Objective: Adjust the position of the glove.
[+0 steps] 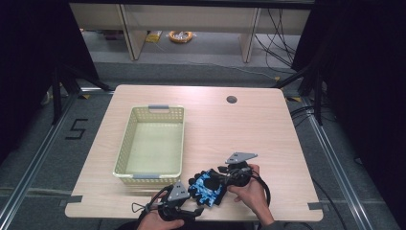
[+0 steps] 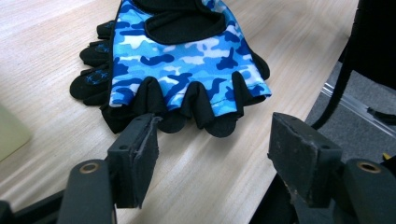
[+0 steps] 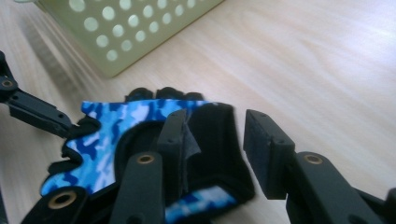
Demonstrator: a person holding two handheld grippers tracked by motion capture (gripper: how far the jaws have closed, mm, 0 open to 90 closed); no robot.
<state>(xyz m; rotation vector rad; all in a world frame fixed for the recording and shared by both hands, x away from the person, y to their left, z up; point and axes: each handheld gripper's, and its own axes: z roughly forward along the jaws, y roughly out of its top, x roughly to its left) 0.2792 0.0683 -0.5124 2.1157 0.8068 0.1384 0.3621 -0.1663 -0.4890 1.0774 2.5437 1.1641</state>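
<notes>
Gloves (image 1: 207, 188), blue camouflage and black, are lying stacked on the table (image 1: 249, 129), just beside the near corner of the basket (image 1: 151, 142). Left gripper (image 2: 212, 140) is sitting at the finger ends, jaws apart, gripping nothing. Right gripper (image 3: 212, 144) is resting over the black wrist opening, jaws apart, pads not pressing on the fabric.

Beyond the wooden table (image 1: 268, 124), grey floor (image 1: 201, 72), pale cabinets (image 1: 191, 21) and black curtains (image 1: 364, 57).
</notes>
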